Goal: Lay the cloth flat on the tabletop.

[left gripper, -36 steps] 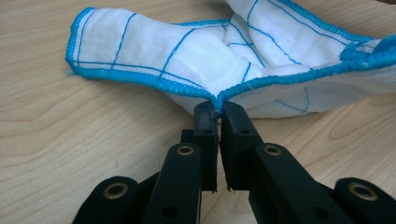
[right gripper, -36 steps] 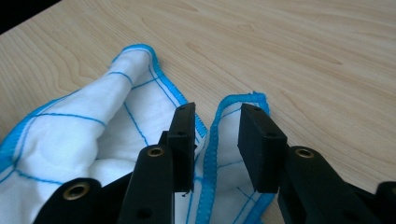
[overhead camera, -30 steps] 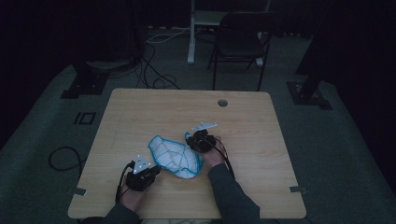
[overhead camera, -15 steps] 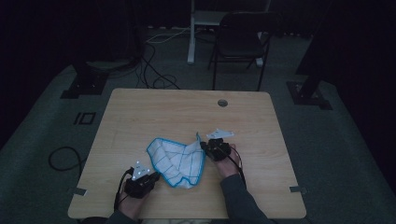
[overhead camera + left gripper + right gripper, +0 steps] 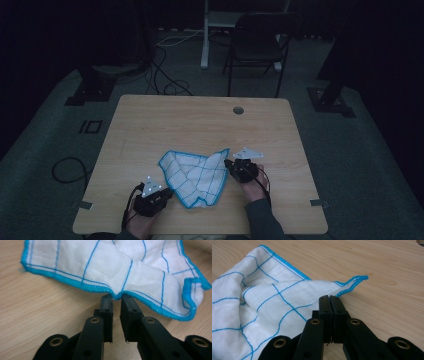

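Note:
A white cloth (image 5: 195,177) with blue grid lines and a bright blue hem lies rumpled on the wooden table (image 5: 200,125), near its front edge. My right gripper (image 5: 228,165) is at the cloth's right side. Its jaws are pressed together on a fold of the cloth (image 5: 274,307), just behind a pointed corner (image 5: 358,279). My left gripper (image 5: 170,192) is at the cloth's lower left edge. Its jaws stand nearly together, with a slim gap, and the blue hem (image 5: 82,282) puckers down between the tips of the left gripper (image 5: 117,297).
A round cable hole (image 5: 238,110) is in the table's far right part. Beyond the table stand a dark chair (image 5: 255,45) and a white post (image 5: 205,35), with cables (image 5: 165,75) on the floor. The room is dim.
My right gripper has drawn its side of the cloth to the right, and the bunched cloth has spread out wider and flatter. The left gripper has stayed near the front left edge.

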{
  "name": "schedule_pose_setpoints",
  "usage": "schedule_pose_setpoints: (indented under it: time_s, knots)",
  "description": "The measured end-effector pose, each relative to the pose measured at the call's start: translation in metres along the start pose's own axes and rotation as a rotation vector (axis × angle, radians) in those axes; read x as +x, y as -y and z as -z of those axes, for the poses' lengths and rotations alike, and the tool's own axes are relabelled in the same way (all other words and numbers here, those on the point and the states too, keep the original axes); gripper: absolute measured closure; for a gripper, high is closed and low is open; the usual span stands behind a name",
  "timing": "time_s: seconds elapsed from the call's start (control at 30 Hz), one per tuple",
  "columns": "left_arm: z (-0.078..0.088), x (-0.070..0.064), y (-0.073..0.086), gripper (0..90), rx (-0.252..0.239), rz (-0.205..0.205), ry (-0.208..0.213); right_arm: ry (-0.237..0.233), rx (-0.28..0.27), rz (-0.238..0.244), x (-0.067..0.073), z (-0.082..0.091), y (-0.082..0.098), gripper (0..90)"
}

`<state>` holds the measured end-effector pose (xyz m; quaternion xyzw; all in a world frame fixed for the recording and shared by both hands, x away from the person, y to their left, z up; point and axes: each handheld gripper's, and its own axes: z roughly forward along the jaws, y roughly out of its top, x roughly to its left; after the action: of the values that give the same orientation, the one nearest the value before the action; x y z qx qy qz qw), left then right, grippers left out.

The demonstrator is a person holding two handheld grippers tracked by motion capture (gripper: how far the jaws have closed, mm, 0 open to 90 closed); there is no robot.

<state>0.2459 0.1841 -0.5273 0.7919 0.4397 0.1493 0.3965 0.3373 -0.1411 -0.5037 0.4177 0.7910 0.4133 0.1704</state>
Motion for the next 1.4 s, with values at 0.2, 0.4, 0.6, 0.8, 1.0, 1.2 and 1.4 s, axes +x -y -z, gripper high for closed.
schedule_pose_setpoints:
  time_s: [0.2,0.4,0.6,0.8,1.0,1.2,1.4]
  knots:
    - [0.01,0.001,-0.015,77.4,-0.046,-0.022,-0.012,0.005,-0.009,-0.001,-0.001,0.007,0.003,89.6]
    - [0.001,0.004,-0.045,76.7,-0.077,-0.067,-0.004,0.004,-0.015,0.001,0.001,0.01,0.008,89.6]
    - [-0.016,0.006,-0.074,76.8,-0.077,-0.121,0.013,0.002,-0.014,-0.003,0.001,0.012,0.012,89.6]
    - [-0.045,0.017,-0.094,74.1,-0.013,-0.149,0.085,-0.001,-0.014,0.0,0.001,0.015,0.014,89.6]
    - [-0.075,0.018,-0.107,75.0,0.051,-0.203,0.11,-0.002,-0.016,0.0,0.001,0.015,0.017,89.6]
    - [-0.1,0.015,-0.112,75.8,0.094,-0.236,0.121,-0.006,-0.02,-0.001,0.001,0.017,0.019,89.5]
    - [-0.115,0.015,-0.11,75.8,0.135,-0.248,0.114,-0.004,-0.024,0.003,0.0,0.019,0.021,89.5]
